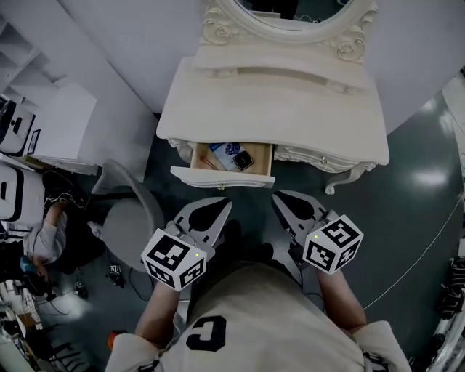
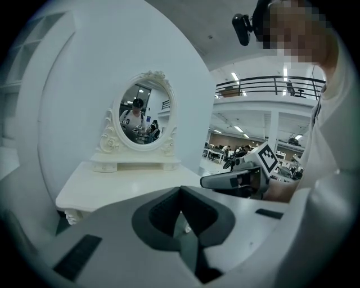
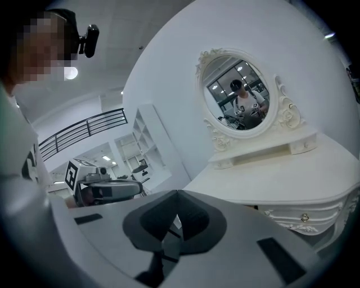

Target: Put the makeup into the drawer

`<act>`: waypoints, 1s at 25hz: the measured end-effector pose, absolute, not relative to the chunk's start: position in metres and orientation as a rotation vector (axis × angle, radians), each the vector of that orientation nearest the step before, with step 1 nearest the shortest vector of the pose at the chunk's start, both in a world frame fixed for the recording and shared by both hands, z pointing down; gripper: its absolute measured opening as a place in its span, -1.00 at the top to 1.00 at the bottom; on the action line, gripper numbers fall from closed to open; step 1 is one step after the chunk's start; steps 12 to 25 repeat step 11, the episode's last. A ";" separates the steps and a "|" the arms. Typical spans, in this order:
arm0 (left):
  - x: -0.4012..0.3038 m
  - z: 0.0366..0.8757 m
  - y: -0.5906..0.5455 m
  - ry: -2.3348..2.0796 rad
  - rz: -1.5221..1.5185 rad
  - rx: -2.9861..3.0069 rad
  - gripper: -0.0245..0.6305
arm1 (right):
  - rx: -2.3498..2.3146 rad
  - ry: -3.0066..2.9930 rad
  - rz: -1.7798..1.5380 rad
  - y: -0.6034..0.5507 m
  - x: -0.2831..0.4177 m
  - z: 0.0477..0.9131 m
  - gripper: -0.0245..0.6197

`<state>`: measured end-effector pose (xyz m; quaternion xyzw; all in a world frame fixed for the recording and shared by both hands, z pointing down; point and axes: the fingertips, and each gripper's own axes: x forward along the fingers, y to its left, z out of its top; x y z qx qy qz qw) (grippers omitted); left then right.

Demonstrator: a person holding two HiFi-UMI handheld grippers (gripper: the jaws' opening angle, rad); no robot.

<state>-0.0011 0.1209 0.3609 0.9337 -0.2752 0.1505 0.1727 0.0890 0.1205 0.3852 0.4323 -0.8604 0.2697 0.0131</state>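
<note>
Both tools were held low, close in to the person's body, on the near side of the white dressing table (image 1: pixel 290 109). The left gripper (image 1: pixel 227 206) was seen with its jaws brought together, tip against tip, and nothing was gripped between them; in its own view only the dark hollow behind the meeting tips was left showing. The right gripper (image 1: pixel 278 197) was closed up the same way and nothing was carried in it either. The two were kept side by side, apart from each other, each marker cube (image 1: pixel 174 259) turned up toward the head camera.

Just beyond the jaw tips, the drawer (image 1: pixel 218 179) was found pulled out from the left part of the table's near edge. It was touched by neither gripper. The makeup (image 1: pixel 227 154) was lying inside it. A dark compact (image 1: pixel 243 160) was set toward the right of the drawer, and blue and white pieces were bunched to its left. A thin stick-like item at the far left of the drawer could not be made out clearly.

At the far edge of the table, the oval mirror (image 1: pixel 290 14) in its carved frame was standing upright. A grey chair (image 1: pixel 131 218) was placed on the floor to the left of the left gripper.
</note>
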 end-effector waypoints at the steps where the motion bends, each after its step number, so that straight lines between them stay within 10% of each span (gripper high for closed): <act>1: -0.003 0.361 0.118 -0.779 0.421 2.651 0.76 | 1.351 -2.679 0.837 0.118 0.088 0.385 0.84; 25: -0.051 0.361 0.076 -0.746 0.340 2.650 0.76 | 1.369 -2.623 0.837 0.089 0.042 0.386 0.84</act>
